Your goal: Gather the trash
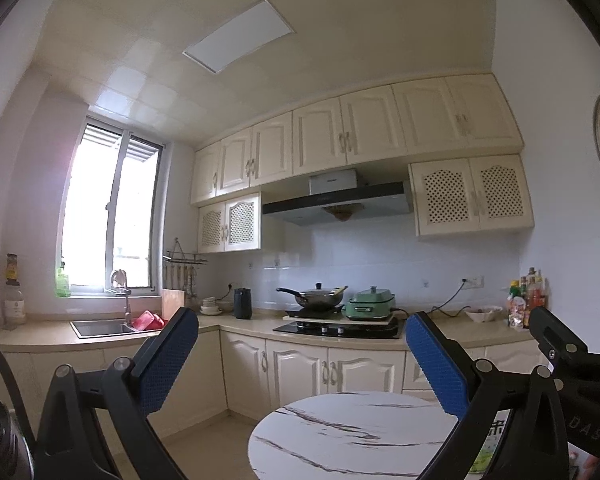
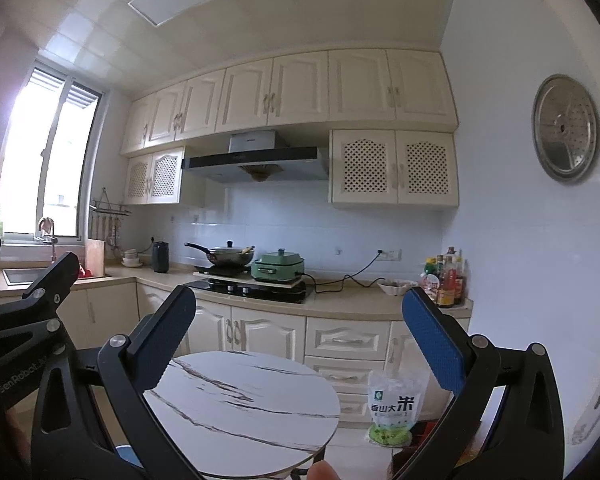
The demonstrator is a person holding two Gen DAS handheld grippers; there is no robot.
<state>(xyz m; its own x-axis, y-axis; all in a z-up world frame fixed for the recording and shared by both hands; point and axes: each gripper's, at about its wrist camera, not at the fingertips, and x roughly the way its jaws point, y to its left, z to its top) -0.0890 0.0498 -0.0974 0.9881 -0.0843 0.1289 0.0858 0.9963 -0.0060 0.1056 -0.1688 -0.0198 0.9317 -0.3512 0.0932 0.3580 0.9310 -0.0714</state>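
Both the left gripper point(image 1: 300, 360) and right gripper point(image 2: 300, 340) hung spread and empty above the round white marble-patterned table point(image 2: 240, 400), apparently scouting, since no trash showed between or beyond their fingers.

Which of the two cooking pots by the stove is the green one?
The squat green electric pot with a knobbed lid, on the right of the board over the hob. The other, to its left, is a shiny steel wok with a long black handle.
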